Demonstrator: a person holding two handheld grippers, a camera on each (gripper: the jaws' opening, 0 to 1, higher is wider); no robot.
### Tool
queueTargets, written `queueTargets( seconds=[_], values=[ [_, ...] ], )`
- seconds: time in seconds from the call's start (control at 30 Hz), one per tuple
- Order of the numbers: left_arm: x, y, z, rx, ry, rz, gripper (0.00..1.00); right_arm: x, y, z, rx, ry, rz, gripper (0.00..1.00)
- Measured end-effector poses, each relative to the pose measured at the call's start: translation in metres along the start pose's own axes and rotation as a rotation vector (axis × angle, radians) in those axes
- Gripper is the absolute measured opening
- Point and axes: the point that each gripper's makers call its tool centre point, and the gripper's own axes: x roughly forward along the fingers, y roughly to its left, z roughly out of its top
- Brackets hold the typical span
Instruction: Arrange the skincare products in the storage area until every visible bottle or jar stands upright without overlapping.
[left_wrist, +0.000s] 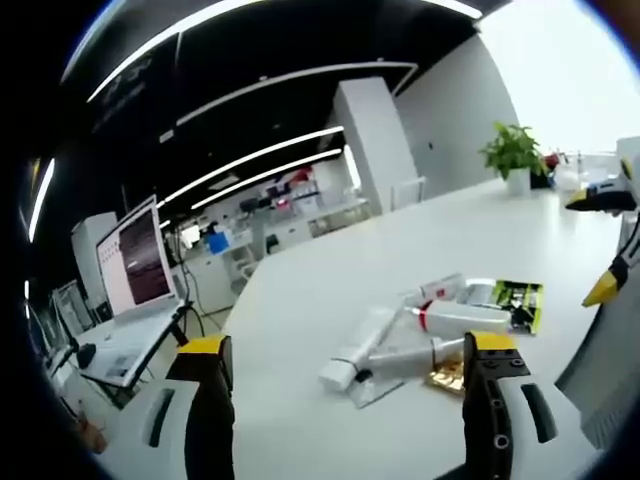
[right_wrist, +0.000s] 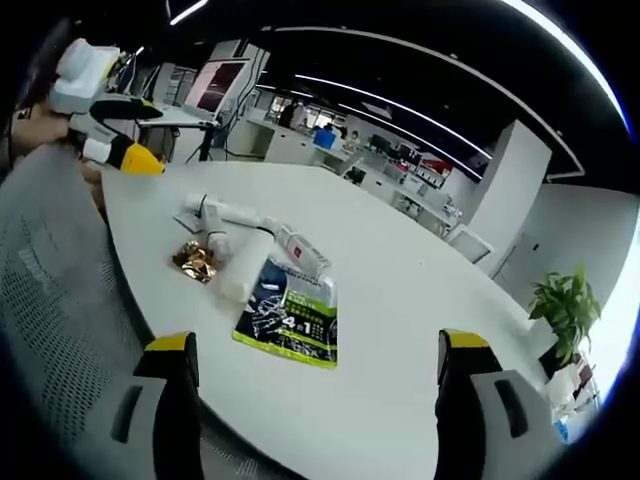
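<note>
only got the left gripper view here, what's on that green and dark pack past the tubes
Observer: In the right gripper view the green pack lies flat nearest that camera, with "4 in 1" printed in white on it.
Operator: where's the gold thing
Observer: The gold foil piece lies beside the pile of tubes, on the side toward the table edge.
Operator: is the right gripper holding anything
Observer: No. The right gripper is open over the near table edge, short of the pack.
Operator: anything beside the table there
Observer: A grey mesh chair back stands against the table edge.
</note>
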Motion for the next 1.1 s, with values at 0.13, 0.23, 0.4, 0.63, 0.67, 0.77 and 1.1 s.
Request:
queueTargets(
  seconds=[0.13, 0.23, 0.4, 0.63, 0.67, 0.77, 1.1],
  values=[
    [0.0000, -0.0002, -0.0003, 0.004, 0.002, 0.000, 0.94, 0.0001, -0.0003, -0.0001, -0.001, 0.001, -0.002, 1.00],
    [0.0001, 0.0001, -0.0005, 0.007, 0.003, 0.002, 0.94, 0.0001, -0.0003, 0.0002, -0.001, -0.001, -0.002, 1.00],
    [0.0004, -0.0002, -0.0012, 0.010, 0.006, 0.000, 0.95, 0.0001, -0.0014, 0.0003, -0.001, -0.001, -0.009, 1.00],
    [0.0005, -0.0002, -0.0014, 0.017, 0.008, 0.001, 0.96, 0.0001, -0.0020, -0.0003, -0.002, 0.004, -0.012, 1.00],
    [0.0005, -0.0001, -0.0011, 0.016, 0.006, 0.002, 0.96, 0.0000, -0.0020, -0.0004, -0.002, 0.004, -0.012, 1.00],
    [0.0004, 0.0004, -0.0011, 0.018, 0.006, 0.004, 0.97, 0.0000, -0.0025, 0.0002, -0.001, 0.001, -0.014, 1.00],
    [0.0007, -0.0033, -0.0029, 0.036, 0.020, -0.013, 0.97, -0.0002, -0.0035, -0.0018, 0.006, 0.017, -0.009, 1.00]
  ],
)
